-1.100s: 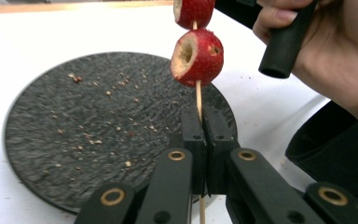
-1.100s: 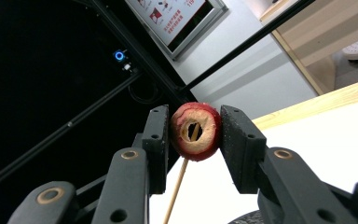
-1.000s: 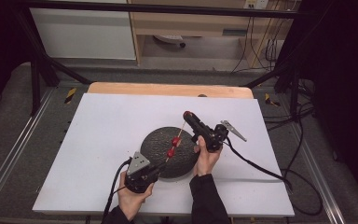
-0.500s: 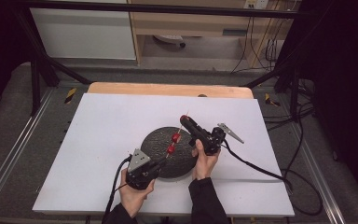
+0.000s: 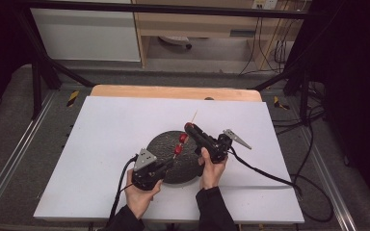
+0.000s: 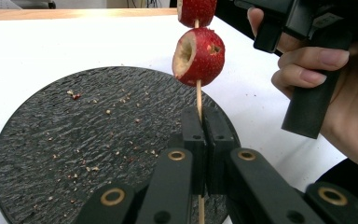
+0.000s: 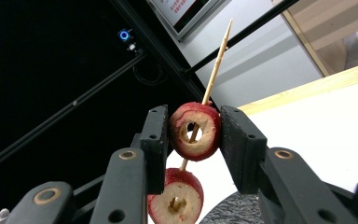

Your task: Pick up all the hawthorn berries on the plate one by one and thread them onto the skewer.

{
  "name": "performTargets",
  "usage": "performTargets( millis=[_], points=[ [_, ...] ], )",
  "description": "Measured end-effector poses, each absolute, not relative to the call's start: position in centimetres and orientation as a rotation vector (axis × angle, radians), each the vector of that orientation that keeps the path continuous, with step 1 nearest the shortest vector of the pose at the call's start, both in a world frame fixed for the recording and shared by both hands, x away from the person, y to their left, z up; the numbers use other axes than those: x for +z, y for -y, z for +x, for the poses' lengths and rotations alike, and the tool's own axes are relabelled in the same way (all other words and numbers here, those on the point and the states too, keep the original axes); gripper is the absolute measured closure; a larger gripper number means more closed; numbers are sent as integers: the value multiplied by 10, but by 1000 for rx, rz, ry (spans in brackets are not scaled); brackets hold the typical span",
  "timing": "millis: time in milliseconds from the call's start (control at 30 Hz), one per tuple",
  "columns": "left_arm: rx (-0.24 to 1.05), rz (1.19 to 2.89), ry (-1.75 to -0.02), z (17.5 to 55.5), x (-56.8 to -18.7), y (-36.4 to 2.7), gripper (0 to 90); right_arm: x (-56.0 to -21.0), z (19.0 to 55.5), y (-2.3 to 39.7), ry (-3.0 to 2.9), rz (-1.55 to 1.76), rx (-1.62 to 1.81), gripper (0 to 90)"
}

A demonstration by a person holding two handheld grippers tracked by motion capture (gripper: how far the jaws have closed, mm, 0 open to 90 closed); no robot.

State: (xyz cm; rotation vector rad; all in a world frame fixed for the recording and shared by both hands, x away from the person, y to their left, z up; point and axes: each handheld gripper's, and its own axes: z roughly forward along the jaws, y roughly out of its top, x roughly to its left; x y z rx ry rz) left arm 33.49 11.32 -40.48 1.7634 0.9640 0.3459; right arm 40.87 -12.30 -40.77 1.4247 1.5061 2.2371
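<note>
A thin wooden skewer [image 6: 198,98] threaded with cored red hawthorn fruits rises upright from the left gripper [image 6: 204,133], whose black jaws are pressed together on the stick's lower end just above a round, dark, rough-textured stone plate [image 6: 74,140] speckled with crumbs. The lower red fruit [image 6: 199,56] sits on the stick a little above those jaws; the upper red fruit [image 7: 196,131] is pinched between the two pads of the right gripper [image 7: 195,140], with the skewer's pointed tip sticking out beyond them. In the high view the skewer [image 5: 185,132] runs from the left gripper [image 5: 166,165] at the plate's near edge up and away to the right gripper [image 5: 189,127] above the plate's far side, over the white table top [image 5: 101,139]. Compared with a second ago, the right gripper has slid further up the stick, carrying the top fruit away from the one below, and more bare tip has given way to the gap between fruits; the left gripper has barely shifted. The left hand [image 5: 139,195] grips its tool from below at the table's near edge, jaws pointing away; the right hand [image 5: 212,168] holds its handle upright beside the plate, jaws angled up and leftwards.
</note>
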Motion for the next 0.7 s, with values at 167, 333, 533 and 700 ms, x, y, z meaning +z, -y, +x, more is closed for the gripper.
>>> performTargets(
  millis=[167, 333, 533, 700],
  points=[
    [346, 1764, -971, 336, -405, -121, 885, -401, 406, 130, -1558, 1389, 2182, 500],
    [342, 1777, -969, 336, -406, -130, 885, -394, 405, 141, -1683, 1342, 2069, 364],
    [317, 1787, -975, 339, -407, -139, 885, -400, 405, 153, -1846, 1319, 1906, 179],
    [306, 1821, -962, 340, -406, -144, 885, -408, 403, 164, -1971, 1291, 1746, 76]
  ],
)
